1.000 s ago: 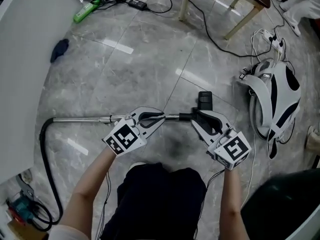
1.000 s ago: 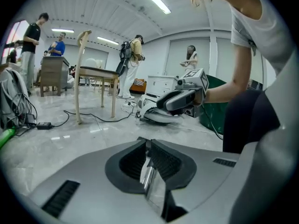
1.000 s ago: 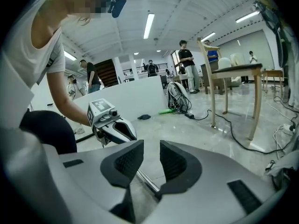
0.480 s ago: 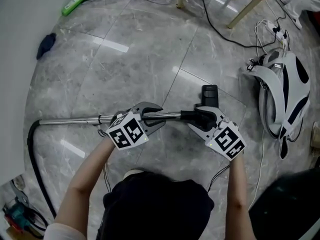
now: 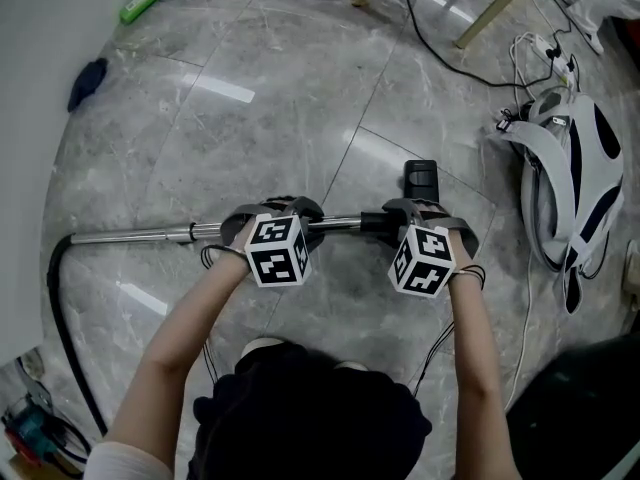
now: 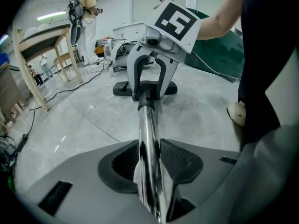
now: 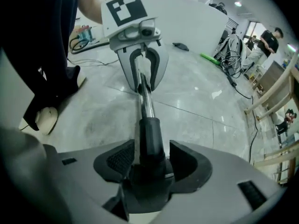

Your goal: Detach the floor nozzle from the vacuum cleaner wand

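The left gripper [image 6: 149, 164] is opening its jaws, with the wand [image 6: 148, 125] between them. The right gripper [image 7: 148, 166] is opening wide around the neck [image 7: 148, 134] of the nozzle [image 5: 421, 178], which lies on the floor [image 5: 300, 98].

Glossy metal wand [image 5: 140, 234], apparently matt plastic nozzle [image 5: 421, 176]

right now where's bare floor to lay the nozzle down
Widest: tiles beyond the wand, between the blue cloth and floor nozzle. Smaller: between hose and left arm. Crowded: right, by the white-and-black unit and cords.
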A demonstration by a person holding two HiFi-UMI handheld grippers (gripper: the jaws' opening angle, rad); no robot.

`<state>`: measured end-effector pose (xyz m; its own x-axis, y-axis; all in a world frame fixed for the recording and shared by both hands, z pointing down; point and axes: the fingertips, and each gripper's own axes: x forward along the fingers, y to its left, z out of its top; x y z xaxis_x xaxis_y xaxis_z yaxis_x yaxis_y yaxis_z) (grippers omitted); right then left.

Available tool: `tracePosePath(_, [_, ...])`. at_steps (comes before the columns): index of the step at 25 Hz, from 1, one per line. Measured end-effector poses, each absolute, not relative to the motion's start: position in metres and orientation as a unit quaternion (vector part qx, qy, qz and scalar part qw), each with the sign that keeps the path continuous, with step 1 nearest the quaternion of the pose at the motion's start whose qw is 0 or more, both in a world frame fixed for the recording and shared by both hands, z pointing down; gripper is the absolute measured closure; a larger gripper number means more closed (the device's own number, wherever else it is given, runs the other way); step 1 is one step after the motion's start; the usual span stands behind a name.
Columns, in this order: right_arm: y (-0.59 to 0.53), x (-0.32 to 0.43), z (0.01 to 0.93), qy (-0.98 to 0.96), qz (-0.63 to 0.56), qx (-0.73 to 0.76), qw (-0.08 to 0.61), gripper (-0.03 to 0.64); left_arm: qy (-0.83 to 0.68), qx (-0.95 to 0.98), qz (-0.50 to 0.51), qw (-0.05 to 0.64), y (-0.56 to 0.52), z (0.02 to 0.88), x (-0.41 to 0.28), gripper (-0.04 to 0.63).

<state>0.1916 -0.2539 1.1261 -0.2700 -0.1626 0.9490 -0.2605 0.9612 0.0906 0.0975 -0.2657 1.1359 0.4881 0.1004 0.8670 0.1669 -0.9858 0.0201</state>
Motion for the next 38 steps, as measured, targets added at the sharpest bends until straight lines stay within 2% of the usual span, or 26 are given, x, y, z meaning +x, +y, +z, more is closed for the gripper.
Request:
tracePosePath(5, [-0.256,0.191,1.145,-0.783,0.030,0.131,0.607,0.397,-0.088,-0.851,-0.517,0.032,-0.264,1.142,0.100,0.454])
tracePosePath(9, [-0.258,0.197,1.161,-0.751,-0.017,0.120,0.649,0.399,-0.074,-0.844,-0.530,0.038,-0.264,1.142,0.097,0.454])
tracePosePath(11, [-0.258,0.200,1.164,-0.739,-0.040,0.112,0.663,0.425,-0.069,-0.839,-0.539,0.037,-0.264,1.143,0.095,0.454])
tracePosePath(16, [-0.255,0.201,1.156,-0.744,-0.042,0.121,0.656,0.428,-0.071,-0.835,-0.545,0.040,-0.261,1.143,0.096,0.449])
tracePosePath(21, [-0.249,0.199,1.143,-0.748,-0.044,0.122,0.651,0.428,-0.076,-0.822,-0.560,0.074,-0.256,1.150,0.102,0.446])
tracePosePath(27, [-0.246,0.204,1.142,-0.749,-0.055,0.124,0.649,0.428,-0.070,-0.815,-0.574,0.037,-0.251,1.154,0.103,0.476])
tracePosePath(30, [-0.246,0.244,1.145,-0.718,-0.032,0.144,0.681,0.428,-0.056,-0.791,-0.608,0.046,-0.265,1.160,0.078,0.477])
tracePosePath(33, [-0.247,0.292,1.135,-0.709,0.008,0.184,0.681,0.428,-0.032,-0.780,-0.624,0.040,-0.288,1.162,0.043,0.477])
tracePosePath(38, [-0.238,0.283,1.133,-0.713,-0.012,0.164,0.682,0.428,-0.017,-0.779,-0.626,0.041,-0.297,1.164,0.034,0.477])
